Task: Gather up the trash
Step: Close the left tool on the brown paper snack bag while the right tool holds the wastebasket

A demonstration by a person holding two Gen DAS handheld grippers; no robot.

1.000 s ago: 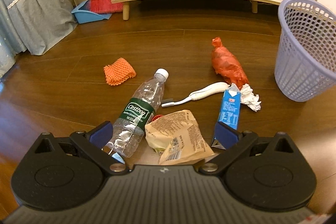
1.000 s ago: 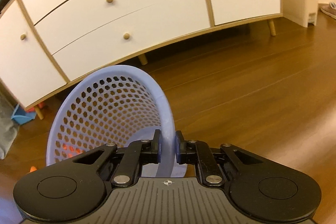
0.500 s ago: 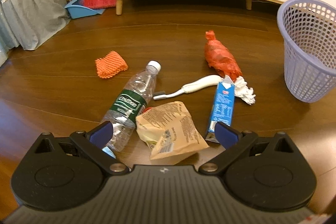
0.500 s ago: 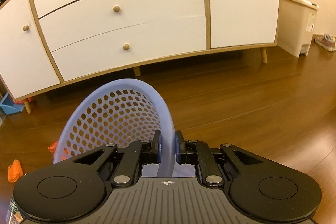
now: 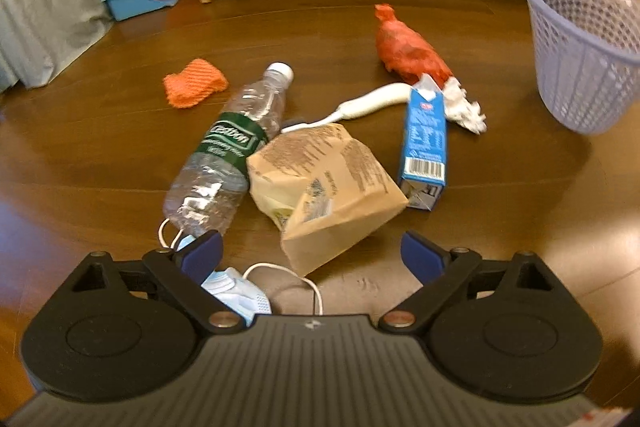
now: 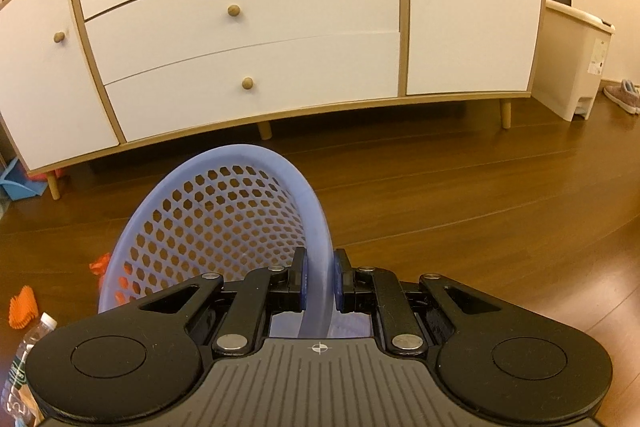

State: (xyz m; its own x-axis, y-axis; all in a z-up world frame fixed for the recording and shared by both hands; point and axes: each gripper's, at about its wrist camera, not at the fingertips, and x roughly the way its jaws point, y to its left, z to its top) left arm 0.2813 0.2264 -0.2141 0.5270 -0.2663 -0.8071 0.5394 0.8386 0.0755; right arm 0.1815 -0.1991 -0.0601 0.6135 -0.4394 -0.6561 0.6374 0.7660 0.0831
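Trash: bottle point(image 5: 228, 147) 1 | carton point(image 5: 425, 143) 1 | basket point(image 6: 224, 223) 1 | mask point(image 5: 240, 293) 1

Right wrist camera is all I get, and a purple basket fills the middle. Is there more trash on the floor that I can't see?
Observer: Yes. The left wrist view shows a brown paper bag lying on the floor just ahead of the left gripper.
Operator: Is that gripper holding something?
Observer: No. Its fingers are spread wide with nothing between them.
Operator: Is anything blue down there?
Observer: A blue carton lies flat on the floor, between the bag and your basket.
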